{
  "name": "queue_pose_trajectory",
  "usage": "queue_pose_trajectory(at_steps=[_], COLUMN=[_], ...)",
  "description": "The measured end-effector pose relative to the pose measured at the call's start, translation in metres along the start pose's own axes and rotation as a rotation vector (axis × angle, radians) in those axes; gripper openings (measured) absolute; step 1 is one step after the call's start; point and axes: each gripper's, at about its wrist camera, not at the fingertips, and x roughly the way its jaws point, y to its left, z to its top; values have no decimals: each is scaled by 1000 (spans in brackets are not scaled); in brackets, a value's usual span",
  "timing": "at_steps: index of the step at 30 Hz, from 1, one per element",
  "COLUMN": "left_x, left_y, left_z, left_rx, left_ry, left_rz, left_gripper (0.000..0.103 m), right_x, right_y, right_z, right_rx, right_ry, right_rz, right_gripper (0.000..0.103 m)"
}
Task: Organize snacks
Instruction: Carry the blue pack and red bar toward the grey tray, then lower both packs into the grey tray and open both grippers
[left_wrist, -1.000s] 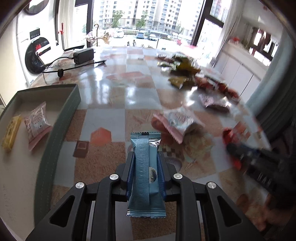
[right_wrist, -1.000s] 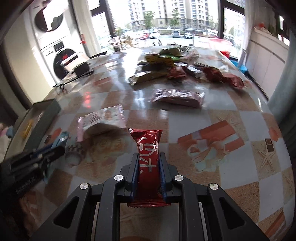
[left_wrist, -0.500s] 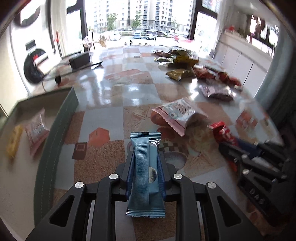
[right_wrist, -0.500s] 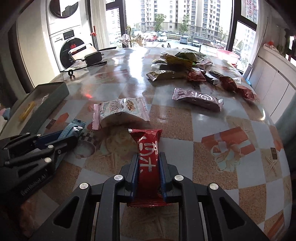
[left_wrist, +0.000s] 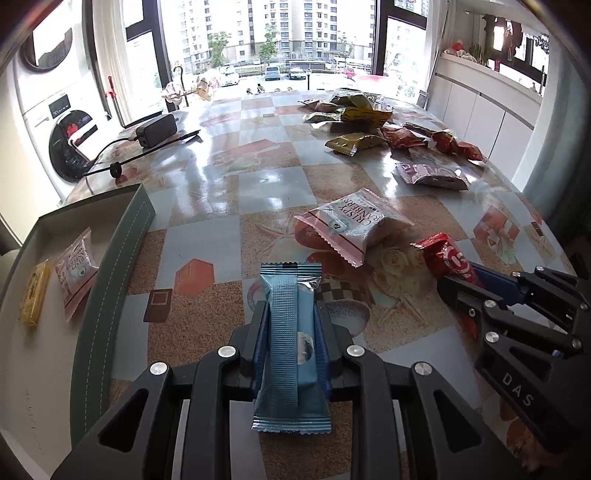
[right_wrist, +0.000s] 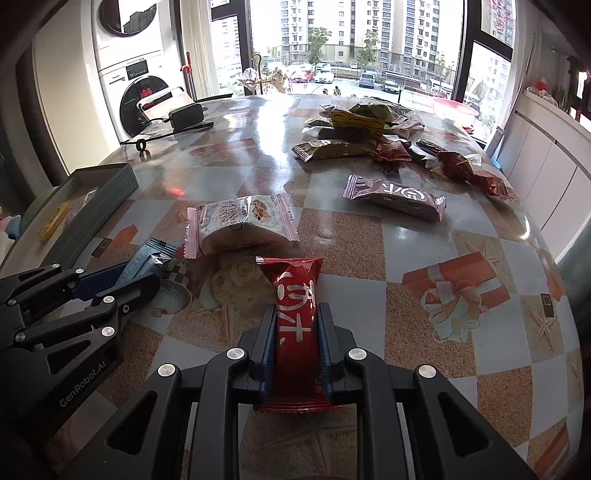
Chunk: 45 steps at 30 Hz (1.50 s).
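Gripping a blue snack bar (left_wrist: 290, 332), the left gripper (left_wrist: 290, 325) has steadied; the right gripper (right_wrist: 295, 325), drawn alongside, pinches a red bar (right_wrist: 295, 314). Both seem bound for the green tray (left_wrist: 110, 258) at left.

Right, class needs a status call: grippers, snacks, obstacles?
Left gripper shut on blue bar. Right gripper shut on red bar. Box left, path clear.

"GenRobot.AI" on left claw (right_wrist: 149, 269); perhaps "CRISPY" on pink packet (left_wrist: 351, 225)
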Motion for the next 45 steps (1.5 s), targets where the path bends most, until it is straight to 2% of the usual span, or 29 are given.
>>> queue_pose_trajectory(at_steps=[13, 19, 26, 33, 40, 45], left_x=[-5, -19, -43, -81, -101, -111], left_y=[8, 3, 16, 59, 116, 143], left_z=[-4, -17, -19, -19, -31, -40], left_rx=[-37, -13, -53, -144, -262, -307], left_ry=[14, 23, 16, -19, -11, -21], left_rz=[-4, 4, 8, 36, 95, 133], left_gripper=[25, 25, 25, 25, 25, 25], right_x=[0, -10, -24, -36, -43, -51], right_y=[-1, 8, 28, 67, 115, 150], right_z=[0, -7, -14, -5, 3, 3], right_rx=[-3, -3, 8, -57, -150, -226], right_ry=[2, 9, 15, 11, 17, 17], right_rz=[0, 65, 164, 259, 344, 390], right_gripper=[21, 21, 21, 21, 21, 21])
